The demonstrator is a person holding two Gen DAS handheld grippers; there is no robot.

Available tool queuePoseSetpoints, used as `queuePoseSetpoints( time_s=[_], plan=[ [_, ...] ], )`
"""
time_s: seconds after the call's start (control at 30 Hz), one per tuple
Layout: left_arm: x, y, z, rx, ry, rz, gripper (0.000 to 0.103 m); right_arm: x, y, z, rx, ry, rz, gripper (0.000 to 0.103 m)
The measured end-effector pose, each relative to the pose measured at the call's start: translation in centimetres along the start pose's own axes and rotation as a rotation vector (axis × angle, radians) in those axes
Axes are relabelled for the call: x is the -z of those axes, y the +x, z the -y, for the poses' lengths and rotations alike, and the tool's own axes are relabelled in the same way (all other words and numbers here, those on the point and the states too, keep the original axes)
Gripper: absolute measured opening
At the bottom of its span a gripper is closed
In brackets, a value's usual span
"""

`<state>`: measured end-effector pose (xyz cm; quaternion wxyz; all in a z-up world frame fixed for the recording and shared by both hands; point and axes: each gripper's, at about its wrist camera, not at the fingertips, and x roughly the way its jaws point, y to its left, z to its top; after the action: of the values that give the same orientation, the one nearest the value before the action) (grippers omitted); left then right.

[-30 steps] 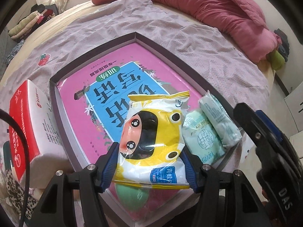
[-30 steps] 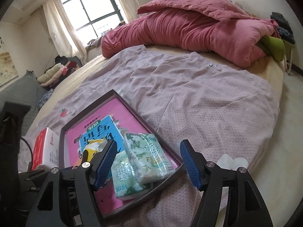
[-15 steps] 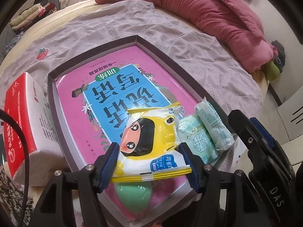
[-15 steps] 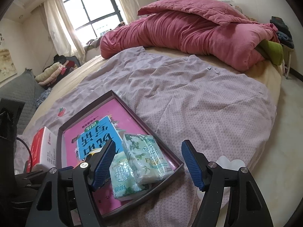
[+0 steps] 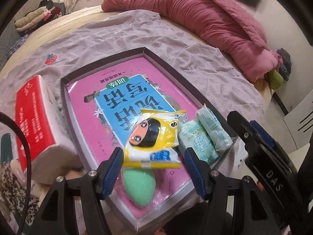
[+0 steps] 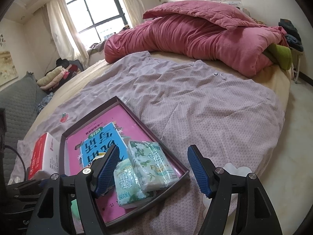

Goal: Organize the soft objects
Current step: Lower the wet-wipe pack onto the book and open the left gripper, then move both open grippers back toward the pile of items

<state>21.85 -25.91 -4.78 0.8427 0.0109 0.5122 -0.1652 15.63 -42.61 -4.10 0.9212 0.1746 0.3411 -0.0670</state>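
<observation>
Yellow crinkly film wraps the cartoon-faced wet-wipe packet (image 5: 152,139), which lies flat in the shallow dark tray (image 5: 172,67), partly over a smooth green egg-shaped sponge (image 5: 139,186) and just beside two pale green tissue packs (image 5: 197,137) leaning on each other at the tray's corner; grouping these squashy, plump items together in one container looks like the point of the tidying. All rest on a glossy pink-and-blue book cover (image 5: 117,98) that lines the tray floor and gives them a firm, level base on the wrinkled lilac sheet (image 5: 121,31). Spread wide, the left gripper (image 5: 153,168) straddles the packet's near edge with its ribbed blue pads clear of it. Likewise agape and empty, the right gripper (image 6: 152,170) hovers over the tissue packs. A red-and-white boxy tissue pack (image 5: 35,121) waits outside the tray, probably next.
</observation>
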Motion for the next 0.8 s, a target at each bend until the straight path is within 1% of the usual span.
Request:
queuePoseSetpoints(
  time_s=[0.1, 0.47, 0.8],
  plan=[
    [0.5, -0.8, -0.1, -0.012, 0.006, 0.015, 0.064, 0.0, -0.2, -0.2, 0.003, -0.011, 0.010, 0.073],
    [1.5, -4.2, -0.2, -0.009, 0.009, 0.071, 0.064, 0.1, -1.1, -1.3, 0.037, -0.060, 0.047, 0.074],
    [2.5, -6.8, -1.3, -0.004, -0.016, 0.106, 0.064, 0.3, -1.8, -2.7, 0.061, -0.129, 0.071, 0.074]
  ],
)
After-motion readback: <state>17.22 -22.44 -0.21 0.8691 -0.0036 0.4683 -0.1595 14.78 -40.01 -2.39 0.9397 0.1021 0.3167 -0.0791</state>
